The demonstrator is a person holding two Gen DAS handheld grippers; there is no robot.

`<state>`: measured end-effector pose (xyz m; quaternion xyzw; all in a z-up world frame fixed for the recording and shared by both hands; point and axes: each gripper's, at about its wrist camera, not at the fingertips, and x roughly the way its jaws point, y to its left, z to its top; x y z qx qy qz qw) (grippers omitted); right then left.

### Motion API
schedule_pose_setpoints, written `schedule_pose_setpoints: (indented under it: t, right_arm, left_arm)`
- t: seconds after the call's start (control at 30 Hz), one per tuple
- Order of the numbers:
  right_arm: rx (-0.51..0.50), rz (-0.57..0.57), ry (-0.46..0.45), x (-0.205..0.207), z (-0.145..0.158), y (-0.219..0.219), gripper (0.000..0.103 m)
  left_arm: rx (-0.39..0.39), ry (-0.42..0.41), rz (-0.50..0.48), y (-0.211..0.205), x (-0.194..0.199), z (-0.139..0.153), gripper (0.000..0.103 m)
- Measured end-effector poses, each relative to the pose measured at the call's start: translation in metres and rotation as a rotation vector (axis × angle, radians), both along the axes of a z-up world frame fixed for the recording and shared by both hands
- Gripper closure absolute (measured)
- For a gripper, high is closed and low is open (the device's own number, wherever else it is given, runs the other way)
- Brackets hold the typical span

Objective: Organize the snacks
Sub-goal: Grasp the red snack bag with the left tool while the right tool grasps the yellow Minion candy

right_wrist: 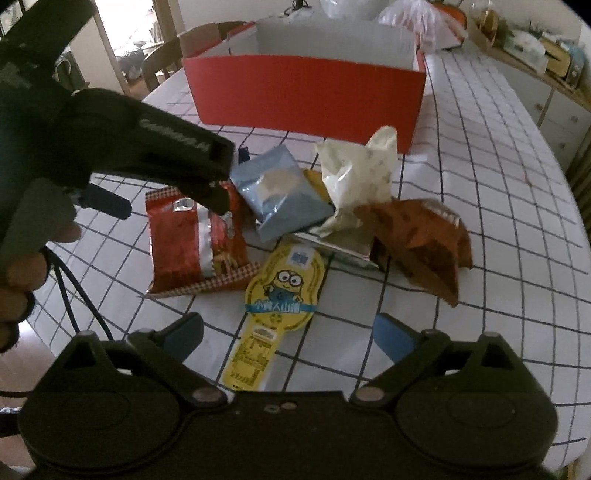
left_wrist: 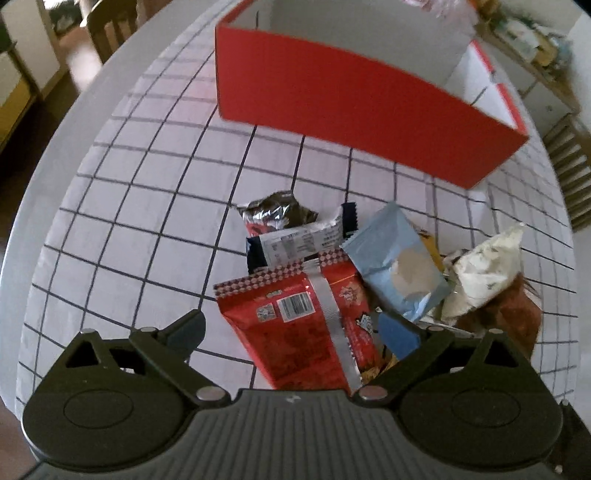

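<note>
A pile of snack packets lies on the checked tablecloth before an open red box (left_wrist: 354,110) (right_wrist: 306,94). My left gripper (left_wrist: 291,332) is open, its fingers straddling a red packet (left_wrist: 295,332) (right_wrist: 192,243); it shows in the right wrist view (right_wrist: 166,195) above that packet. Beside it lie a light blue packet (left_wrist: 399,258) (right_wrist: 280,192), a cream packet (left_wrist: 484,266) (right_wrist: 354,173), a brown packet (left_wrist: 513,310) (right_wrist: 421,236) and a dark bar (left_wrist: 299,240). My right gripper (right_wrist: 288,336) is open over a yellow Minions packet (right_wrist: 280,291).
The round table's edge (left_wrist: 44,177) curves at left, with a wooden chair (left_wrist: 107,26) beyond it. A sideboard (right_wrist: 546,85) with jars stands at right. A plastic bag (right_wrist: 424,22) lies behind the box.
</note>
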<state>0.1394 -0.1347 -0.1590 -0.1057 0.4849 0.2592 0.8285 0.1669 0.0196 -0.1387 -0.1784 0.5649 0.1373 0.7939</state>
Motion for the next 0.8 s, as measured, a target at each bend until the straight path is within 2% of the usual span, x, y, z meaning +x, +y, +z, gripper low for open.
schedule_pose_setpoints:
  t: [0.27,0.5,0.63,0.8]
  right_arm:
    - [0.003,0.032,0.024,0.014,-0.011,0.003,0.005]
    - [-0.047,0.027,0.061,0.035,-0.021,0.019,0.007]
    - [-0.08,0.018,0.092,0.043,-0.027,0.026,0.014]
    - [-0.137,0.051,0.072,0.04,-0.032,0.035,0.013]
  left_arm:
    - [-0.037,0.06,0.032,-0.007,0.01,-0.014,0.002]
    - [-0.032,0.136,0.038,-0.01,0.017,-0.026,0.003]
    - [-0.037,0.151,0.048,-0.008,0.017,-0.031,0.004]
    - [-0.029,0.149,0.049,-0.007,0.015,-0.029,0.008]
